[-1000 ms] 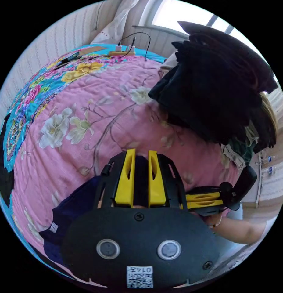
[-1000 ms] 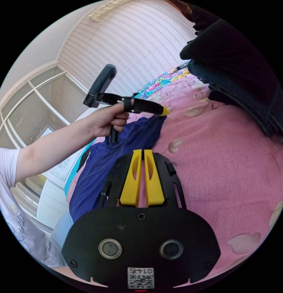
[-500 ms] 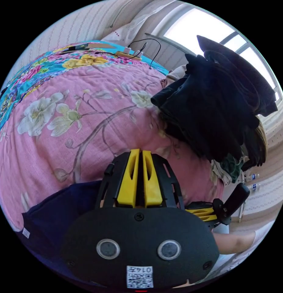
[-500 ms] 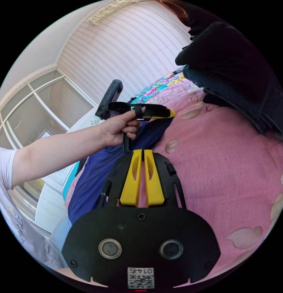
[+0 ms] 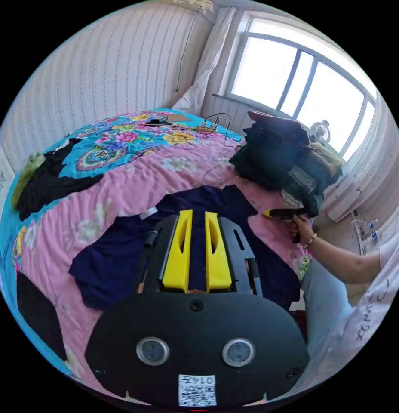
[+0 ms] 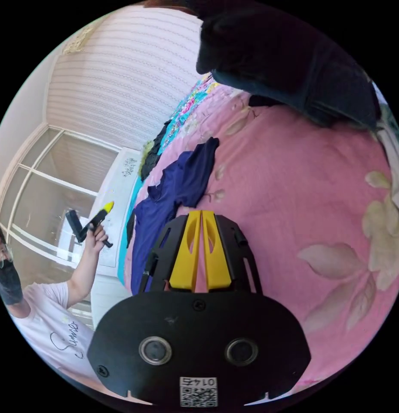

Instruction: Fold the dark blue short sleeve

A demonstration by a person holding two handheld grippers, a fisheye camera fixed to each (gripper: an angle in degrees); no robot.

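Both grippers, left gripper point(image 5: 195, 219) slightly parted, right gripper point(image 6: 201, 216) closed and empty, we are holding clear of the spread dark blue shirt point(image 5: 122, 254), probably readying its first fold.

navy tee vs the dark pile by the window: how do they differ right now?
The navy tee lies spread out in a single layer; the dark pile is stacked high. The tee is blue-toned, while the pile looks mostly black with a green piece low down. The tee lies mid-bed, near the person; the pile sits at the bed's window end. Both rest on the pink floral bedspread.
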